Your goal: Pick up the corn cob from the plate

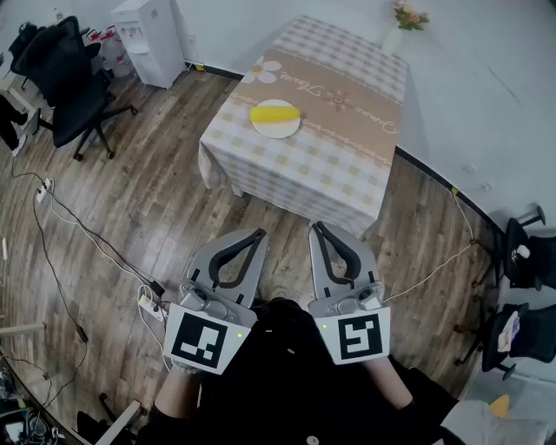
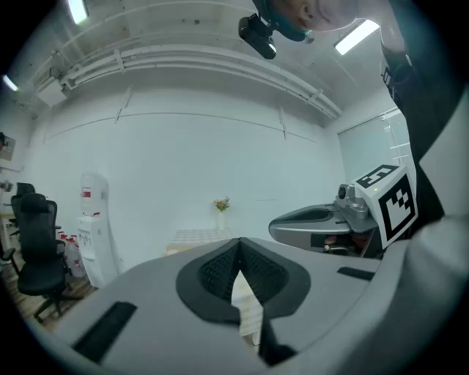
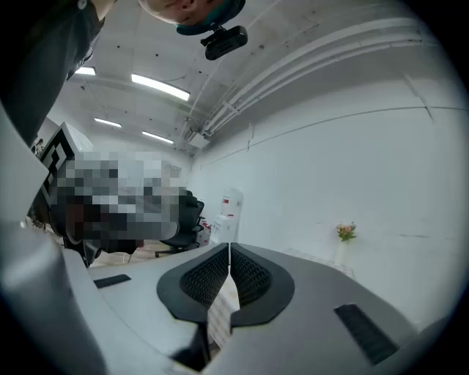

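A yellow corn cob [image 1: 274, 113] lies on a white plate [image 1: 276, 128] on the checked tablecloth of a small table [image 1: 308, 156] far ahead. My left gripper [image 1: 259, 233] and right gripper [image 1: 316, 228] hang side by side over the wooden floor, well short of the table. Both are shut with nothing between the pads. In the left gripper view the closed jaws [image 2: 239, 242] point level at the distant table [image 2: 196, 236], with the right gripper's body [image 2: 344, 220] beside them. The right gripper view shows its closed jaws [image 3: 229, 247] the same way.
A black office chair [image 1: 65, 83] and a white water dispenser [image 1: 149, 39] stand at the left. Cables [image 1: 78, 235] and a power strip [image 1: 149, 306] lie on the floor to my left. A vase of flowers [image 1: 401, 24] stands at the table's far end. More chairs [image 1: 521, 287] sit at the right.
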`<action>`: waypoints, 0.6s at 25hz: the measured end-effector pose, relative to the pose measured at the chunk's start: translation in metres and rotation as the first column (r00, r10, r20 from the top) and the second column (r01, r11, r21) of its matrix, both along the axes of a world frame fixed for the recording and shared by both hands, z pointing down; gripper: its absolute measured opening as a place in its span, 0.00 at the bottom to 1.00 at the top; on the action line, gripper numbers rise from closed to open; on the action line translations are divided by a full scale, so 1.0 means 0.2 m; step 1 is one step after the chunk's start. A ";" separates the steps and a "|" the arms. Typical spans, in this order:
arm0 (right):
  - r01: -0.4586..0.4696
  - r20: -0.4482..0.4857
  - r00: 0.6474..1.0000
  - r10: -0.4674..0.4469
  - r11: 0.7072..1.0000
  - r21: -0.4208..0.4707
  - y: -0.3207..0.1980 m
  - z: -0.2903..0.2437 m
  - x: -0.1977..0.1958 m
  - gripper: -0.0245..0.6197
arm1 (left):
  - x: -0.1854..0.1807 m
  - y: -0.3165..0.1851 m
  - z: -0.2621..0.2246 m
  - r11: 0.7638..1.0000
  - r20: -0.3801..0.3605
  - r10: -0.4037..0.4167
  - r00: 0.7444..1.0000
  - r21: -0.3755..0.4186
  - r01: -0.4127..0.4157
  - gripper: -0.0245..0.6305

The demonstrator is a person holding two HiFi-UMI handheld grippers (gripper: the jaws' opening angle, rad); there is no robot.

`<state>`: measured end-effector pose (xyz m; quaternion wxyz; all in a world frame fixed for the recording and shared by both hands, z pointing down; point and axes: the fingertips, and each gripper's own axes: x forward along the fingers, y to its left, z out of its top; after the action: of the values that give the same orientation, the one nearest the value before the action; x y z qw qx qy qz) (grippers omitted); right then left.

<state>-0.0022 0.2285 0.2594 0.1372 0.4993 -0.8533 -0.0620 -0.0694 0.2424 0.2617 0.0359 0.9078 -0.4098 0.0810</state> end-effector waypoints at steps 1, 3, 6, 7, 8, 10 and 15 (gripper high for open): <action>-0.001 0.000 1.000 0.001 1.000 -0.001 0.00 0.00 0.00 0.11 | 0.00 0.00 0.00 1.000 0.000 0.000 1.000 -0.001 0.000 0.06; -0.001 0.000 1.000 0.001 1.000 -0.003 0.00 0.00 0.00 0.11 | 0.00 0.00 0.00 1.000 0.000 0.001 1.000 -0.001 -0.001 0.06; 0.002 -0.003 1.000 -0.002 1.000 0.003 0.00 0.00 -0.01 0.11 | 0.00 0.00 0.00 1.000 -0.001 0.003 1.000 0.001 -0.003 0.06; 0.002 -0.003 1.000 -0.002 1.000 0.005 0.00 0.00 -0.01 0.11 | 0.00 0.00 0.00 1.000 -0.002 0.003 1.000 0.000 -0.003 0.06; 0.002 -0.004 1.000 -0.002 1.000 0.005 0.01 0.00 -0.01 0.11 | -0.01 0.00 0.00 1.000 -0.004 0.003 1.000 -0.001 -0.003 0.06; 0.000 -0.005 1.000 0.000 1.000 0.003 0.01 0.00 -0.01 0.11 | -0.01 0.00 0.00 1.000 -0.006 0.002 1.000 -0.001 -0.002 0.06; -0.017 0.017 1.000 0.017 1.000 -0.008 0.02 0.00 -0.02 0.11 | -0.03 0.02 0.00 1.000 -0.009 0.003 1.000 0.006 -0.003 0.06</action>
<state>-0.0057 0.2326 0.2591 0.1322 0.5066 -0.8503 -0.0533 -0.0744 0.2455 0.2613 0.0349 0.9088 -0.4087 0.0758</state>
